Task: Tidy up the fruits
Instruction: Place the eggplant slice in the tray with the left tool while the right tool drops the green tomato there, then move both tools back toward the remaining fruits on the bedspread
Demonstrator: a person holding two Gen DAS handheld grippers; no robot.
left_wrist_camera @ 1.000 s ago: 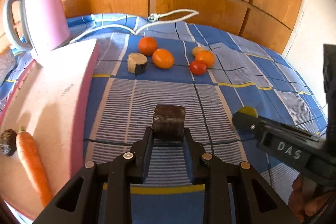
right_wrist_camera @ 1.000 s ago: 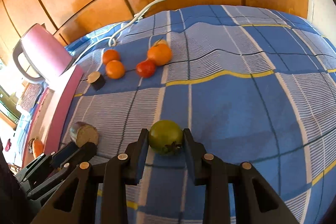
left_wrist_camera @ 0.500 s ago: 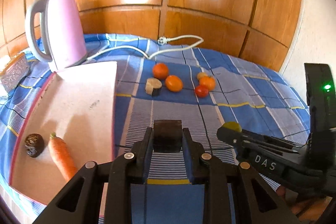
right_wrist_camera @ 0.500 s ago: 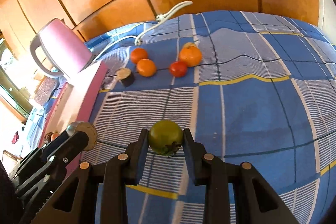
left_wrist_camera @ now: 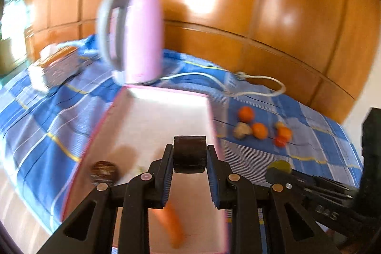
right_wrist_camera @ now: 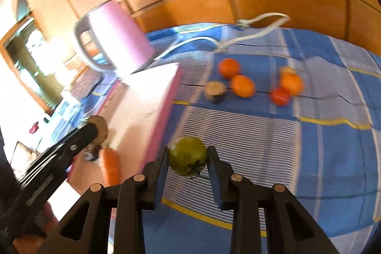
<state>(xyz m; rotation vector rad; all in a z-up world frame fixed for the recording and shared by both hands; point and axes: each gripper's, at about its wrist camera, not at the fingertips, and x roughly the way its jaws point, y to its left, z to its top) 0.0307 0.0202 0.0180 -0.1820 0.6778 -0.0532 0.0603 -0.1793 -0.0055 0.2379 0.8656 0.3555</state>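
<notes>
My left gripper (left_wrist_camera: 189,158) is shut on a dark, stubby eggplant chunk (left_wrist_camera: 189,154) and hangs over the pink cutting board (left_wrist_camera: 164,116). On the board lie a carrot (left_wrist_camera: 172,227) and a dark round piece (left_wrist_camera: 103,171). My right gripper (right_wrist_camera: 188,160) is shut on a green tomato (right_wrist_camera: 188,155), held above the blue checked cloth just right of the board (right_wrist_camera: 142,111). Farther back on the cloth sit oranges (right_wrist_camera: 243,86), a red tomato (right_wrist_camera: 280,96) and another eggplant chunk (right_wrist_camera: 215,91). The left gripper (right_wrist_camera: 95,130) shows at the left of the right wrist view.
A pink kettle (left_wrist_camera: 133,37) stands behind the board, its white cord (left_wrist_camera: 257,85) trailing across the cloth. A wooden panelled wall (left_wrist_camera: 262,16) closes the back. A box (left_wrist_camera: 59,66) lies at the far left. The picture is blurred by motion.
Both grippers have lifted and swung left, each keeping its piece. The left one now hangs over the board instead of the cloth; the kettle and board have shifted toward mid-frame.
</notes>
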